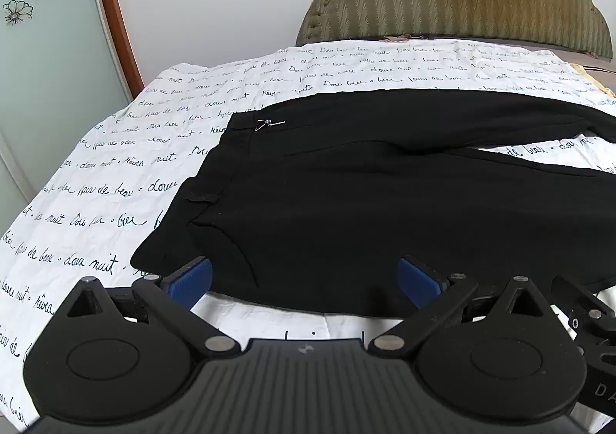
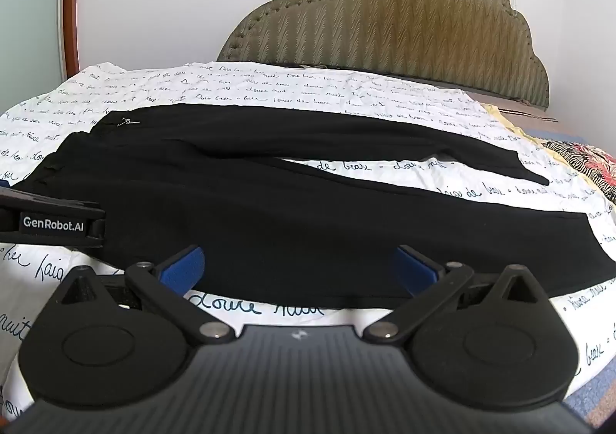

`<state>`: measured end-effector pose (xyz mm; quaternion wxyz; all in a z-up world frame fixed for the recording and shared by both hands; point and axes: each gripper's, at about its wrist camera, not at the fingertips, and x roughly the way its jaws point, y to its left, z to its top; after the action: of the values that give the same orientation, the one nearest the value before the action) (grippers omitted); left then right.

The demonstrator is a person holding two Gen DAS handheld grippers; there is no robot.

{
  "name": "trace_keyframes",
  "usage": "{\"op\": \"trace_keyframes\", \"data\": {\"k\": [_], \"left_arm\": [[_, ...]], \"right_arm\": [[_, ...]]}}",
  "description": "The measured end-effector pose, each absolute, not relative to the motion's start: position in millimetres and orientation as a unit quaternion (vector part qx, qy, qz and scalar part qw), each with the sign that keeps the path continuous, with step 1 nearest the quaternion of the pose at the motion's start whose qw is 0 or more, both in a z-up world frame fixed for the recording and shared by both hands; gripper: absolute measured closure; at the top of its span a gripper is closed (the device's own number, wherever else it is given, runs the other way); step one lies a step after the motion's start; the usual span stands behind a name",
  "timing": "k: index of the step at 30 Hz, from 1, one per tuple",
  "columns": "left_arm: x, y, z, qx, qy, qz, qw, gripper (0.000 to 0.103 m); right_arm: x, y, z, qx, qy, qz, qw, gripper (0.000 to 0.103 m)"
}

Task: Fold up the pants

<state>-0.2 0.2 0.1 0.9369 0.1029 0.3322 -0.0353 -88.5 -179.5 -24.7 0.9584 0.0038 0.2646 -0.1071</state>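
The bed's white sheet (image 2: 346,99), printed with cursive script, carries the black pants (image 2: 269,210), spread flat across its near half with the waistband toward the left edge and two legs splayed apart toward the right edge. A small metal tag (image 1: 269,123) sits near the waistband. Black fabric swallows seams and pockets; the left view cuts the legs off. A padded olive headboard (image 2: 385,22) stands behind, a patterned cloth (image 2: 577,160) at the right edge. The left gripper (image 1: 305,280) and right gripper (image 2: 298,268) hover at the near hem, blue pads spread wide, gripping nothing
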Motion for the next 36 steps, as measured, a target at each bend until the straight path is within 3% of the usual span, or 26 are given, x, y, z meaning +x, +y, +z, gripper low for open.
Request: {"op": "trace_keyframes", "data": {"k": [36], "left_arm": [[1.6, 9.4, -7.9, 0.103, 0.338, -0.034, 0.935, 0.000]], "right_arm": [[-84.2, -172.8, -32.7, 0.001, 0.273, -0.100, 0.957, 0.000]]}}
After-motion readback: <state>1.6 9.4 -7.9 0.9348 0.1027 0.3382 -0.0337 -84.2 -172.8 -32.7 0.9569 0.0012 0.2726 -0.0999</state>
